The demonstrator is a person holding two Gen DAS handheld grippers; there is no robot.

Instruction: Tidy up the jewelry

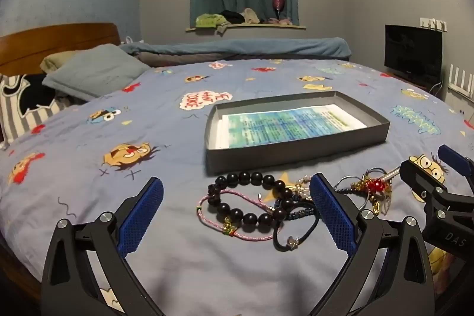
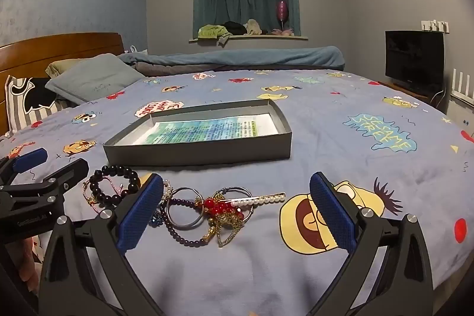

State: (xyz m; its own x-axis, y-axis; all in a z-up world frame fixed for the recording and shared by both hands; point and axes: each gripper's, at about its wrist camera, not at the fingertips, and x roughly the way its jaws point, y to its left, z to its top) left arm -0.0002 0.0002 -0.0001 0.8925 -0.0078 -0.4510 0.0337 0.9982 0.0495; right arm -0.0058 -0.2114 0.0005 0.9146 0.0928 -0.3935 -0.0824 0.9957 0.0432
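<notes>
While open, left gripper [image 1: 237,209] straddles bead bracelet [image 1: 251,197]

Two low, close fisheye views look forward across a bed [image 1: 89,138] between each gripper's own spread fingers. The left wrist view frames a black bead bracelet [image 1: 251,200] between its fingers; the right wrist view frames a red-beaded tangle [image 2: 219,208]. Both share the gray box [image 1: 296,150] ahead and each other's gripper.
</notes>
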